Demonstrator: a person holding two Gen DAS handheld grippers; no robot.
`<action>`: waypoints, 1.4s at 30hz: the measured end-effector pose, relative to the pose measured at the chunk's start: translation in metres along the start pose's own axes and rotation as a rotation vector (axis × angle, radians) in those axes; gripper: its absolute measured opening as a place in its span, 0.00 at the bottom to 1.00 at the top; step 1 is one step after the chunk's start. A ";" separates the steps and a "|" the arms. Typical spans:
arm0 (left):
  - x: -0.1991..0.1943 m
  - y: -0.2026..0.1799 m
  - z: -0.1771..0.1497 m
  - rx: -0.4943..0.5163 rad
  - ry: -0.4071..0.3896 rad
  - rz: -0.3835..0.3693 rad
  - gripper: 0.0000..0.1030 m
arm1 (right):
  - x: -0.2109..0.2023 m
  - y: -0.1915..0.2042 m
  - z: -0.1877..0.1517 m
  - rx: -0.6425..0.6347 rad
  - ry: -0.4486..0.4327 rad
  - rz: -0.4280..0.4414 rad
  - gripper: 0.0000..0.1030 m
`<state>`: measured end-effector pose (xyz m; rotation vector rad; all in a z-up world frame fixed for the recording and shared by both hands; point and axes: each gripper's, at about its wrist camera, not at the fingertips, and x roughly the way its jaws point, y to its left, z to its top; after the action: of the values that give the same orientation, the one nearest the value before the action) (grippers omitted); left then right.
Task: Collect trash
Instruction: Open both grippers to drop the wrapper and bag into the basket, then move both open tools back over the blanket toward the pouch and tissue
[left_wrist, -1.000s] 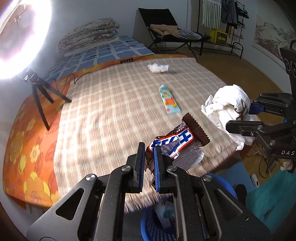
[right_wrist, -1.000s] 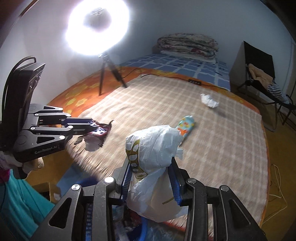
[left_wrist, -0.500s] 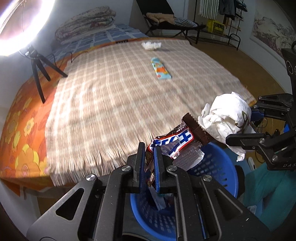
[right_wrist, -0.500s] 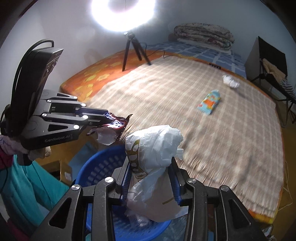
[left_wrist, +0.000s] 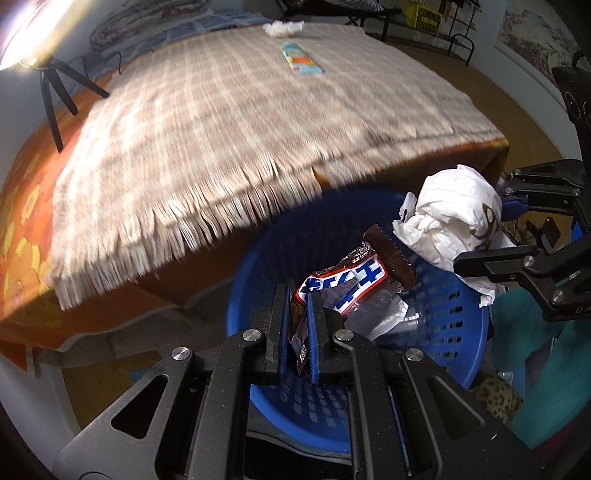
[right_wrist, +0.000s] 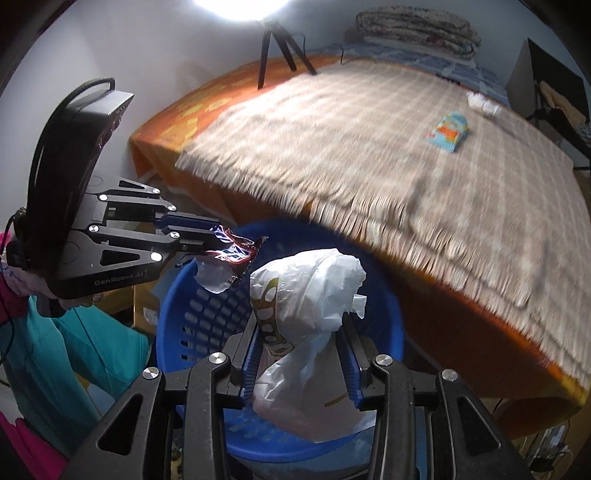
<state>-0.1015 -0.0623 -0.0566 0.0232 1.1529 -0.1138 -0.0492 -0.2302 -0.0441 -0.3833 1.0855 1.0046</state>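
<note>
Left gripper (left_wrist: 297, 295) pinching candy wrapper (left_wrist: 347, 286), above basket (left_wrist: 454, 325)

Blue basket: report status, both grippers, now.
Left gripper shut on candy wrapper, right gripper shut on white plastic bag. Both over blue basket, nothing dropped yet. Path clear. Blue packet and crumpled tissue on bed.

L gripper (left_wrist: 297, 314) jaws pinched tight, R gripper (right_wrist: 301, 354) part-closed, both angled steeply down, side by side

Glossy wrapper (left_wrist: 347, 284), perforated plastic basket (left_wrist: 450, 317)
</note>
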 end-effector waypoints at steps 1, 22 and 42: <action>0.002 -0.002 -0.003 0.003 0.007 -0.002 0.07 | 0.002 0.000 -0.001 -0.001 0.008 0.002 0.38; 0.029 -0.014 -0.024 0.011 0.090 -0.029 0.07 | 0.029 0.004 -0.014 -0.009 0.093 -0.002 0.46; 0.040 -0.013 -0.028 -0.012 0.108 -0.011 0.45 | 0.028 0.002 -0.014 -0.007 0.083 -0.056 0.83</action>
<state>-0.1124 -0.0762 -0.1042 0.0127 1.2617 -0.1161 -0.0552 -0.2250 -0.0745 -0.4620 1.1401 0.9504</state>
